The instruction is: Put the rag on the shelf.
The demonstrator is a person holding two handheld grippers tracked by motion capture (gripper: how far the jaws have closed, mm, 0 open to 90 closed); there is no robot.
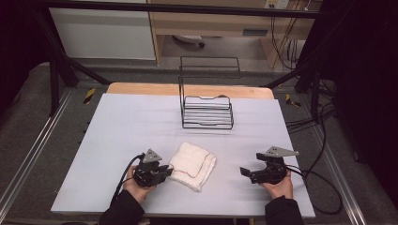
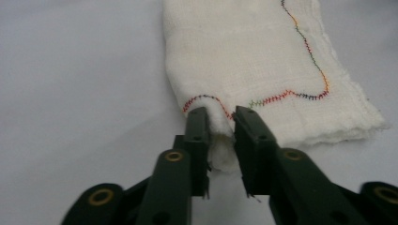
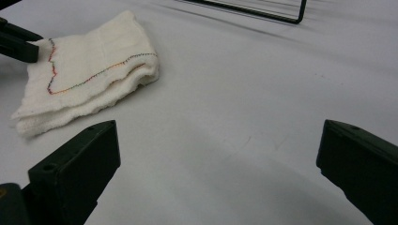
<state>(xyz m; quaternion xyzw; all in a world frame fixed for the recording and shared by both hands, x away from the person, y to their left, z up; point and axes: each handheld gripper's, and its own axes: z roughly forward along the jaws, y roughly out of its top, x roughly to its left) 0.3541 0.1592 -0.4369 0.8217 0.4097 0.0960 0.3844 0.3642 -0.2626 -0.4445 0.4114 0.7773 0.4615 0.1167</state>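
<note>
My left gripper (image 2: pixel 220 123) sits at the cloth's (image 1: pixel 192 165) near left corner, fingers (image 2: pixel 197 131) narrow with a pinch of its edge between them; I can't tell if they press it. The folded cloth lies on the surface (image 1: pixel 117 140), stretching away rightward from them. My right gripper (image 3: pixel 218 159), fingers wide and empty, waits well apart.

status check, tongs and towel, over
Left tongs straddling folded towel corner, pads not clamping. Right tongs wide open, empty. Wire rack behind, nothing blocking.
</note>
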